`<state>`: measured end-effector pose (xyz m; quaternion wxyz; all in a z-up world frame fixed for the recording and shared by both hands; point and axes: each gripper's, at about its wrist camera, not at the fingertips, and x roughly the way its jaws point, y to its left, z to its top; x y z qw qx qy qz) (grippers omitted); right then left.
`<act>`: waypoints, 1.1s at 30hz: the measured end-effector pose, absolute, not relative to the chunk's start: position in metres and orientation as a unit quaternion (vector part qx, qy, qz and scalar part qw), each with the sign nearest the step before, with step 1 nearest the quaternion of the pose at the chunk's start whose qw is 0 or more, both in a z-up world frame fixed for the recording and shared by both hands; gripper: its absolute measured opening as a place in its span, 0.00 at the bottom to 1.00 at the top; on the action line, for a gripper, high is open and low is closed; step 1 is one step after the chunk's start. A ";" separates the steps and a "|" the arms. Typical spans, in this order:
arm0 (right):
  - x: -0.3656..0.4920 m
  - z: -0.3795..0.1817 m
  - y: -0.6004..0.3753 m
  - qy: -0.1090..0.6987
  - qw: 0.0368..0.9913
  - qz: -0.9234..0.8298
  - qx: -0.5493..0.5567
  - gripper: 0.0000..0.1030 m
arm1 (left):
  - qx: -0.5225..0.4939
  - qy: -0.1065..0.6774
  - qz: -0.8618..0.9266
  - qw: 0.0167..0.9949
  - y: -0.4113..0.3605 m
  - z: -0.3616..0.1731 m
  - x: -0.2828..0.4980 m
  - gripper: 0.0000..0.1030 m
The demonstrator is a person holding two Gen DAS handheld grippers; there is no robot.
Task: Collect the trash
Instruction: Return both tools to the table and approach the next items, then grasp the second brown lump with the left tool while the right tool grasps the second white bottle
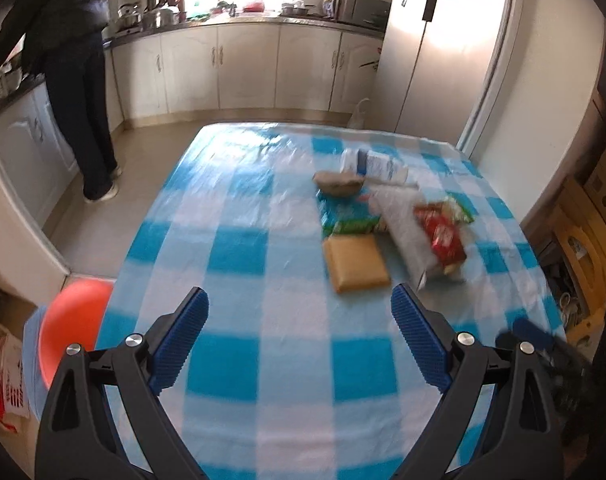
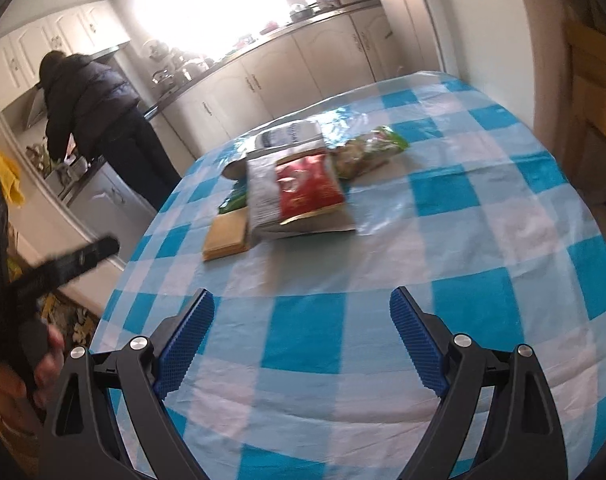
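Observation:
A heap of wrappers lies on the blue-and-white checked tablecloth (image 1: 239, 248) (image 2: 443, 248). It holds a tan flat packet (image 1: 357, 263) (image 2: 226, 237), a red snack bag (image 1: 443, 236) (image 2: 307, 190) on a silver bag (image 1: 403, 228) (image 2: 263, 200), green wrappers (image 1: 349, 222) (image 2: 373, 148), a brown crumpled bag (image 1: 339, 184) and a white carton (image 1: 377, 166) (image 2: 291, 136). My left gripper (image 1: 299, 312) is open above the near cloth, nothing between its pads. My right gripper (image 2: 302, 312) is open too, short of the heap. The left gripper's black frame (image 2: 63, 266) shows blurred at the right wrist view's left edge.
A person in dark clothes (image 1: 75, 60) (image 2: 103, 120) stands at the kitchen counter (image 1: 243, 20), back turned. White cabinets (image 1: 223, 68) and a fridge (image 1: 443, 48) line the far wall. An orange stool (image 1: 73, 328) stands by the table's left edge. Cardboard boxes (image 1: 583, 232) are stacked on the right.

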<state>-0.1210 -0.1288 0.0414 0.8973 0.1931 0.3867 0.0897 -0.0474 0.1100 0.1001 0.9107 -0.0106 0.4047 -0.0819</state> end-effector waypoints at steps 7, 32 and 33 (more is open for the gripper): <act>-0.117 0.038 -0.153 0.379 0.899 0.073 0.207 0.86 | -0.002 0.409 -0.100 0.907 0.069 0.108 0.014 0.90; -0.094 0.024 -0.170 0.398 0.885 0.080 0.229 0.86 | 0.024 0.537 -0.059 0.841 0.003 0.043 0.241 0.87; -0.093 0.024 -0.171 0.399 0.884 0.079 0.230 0.86 | 0.029 0.542 -0.053 0.839 0.002 0.039 0.243 0.84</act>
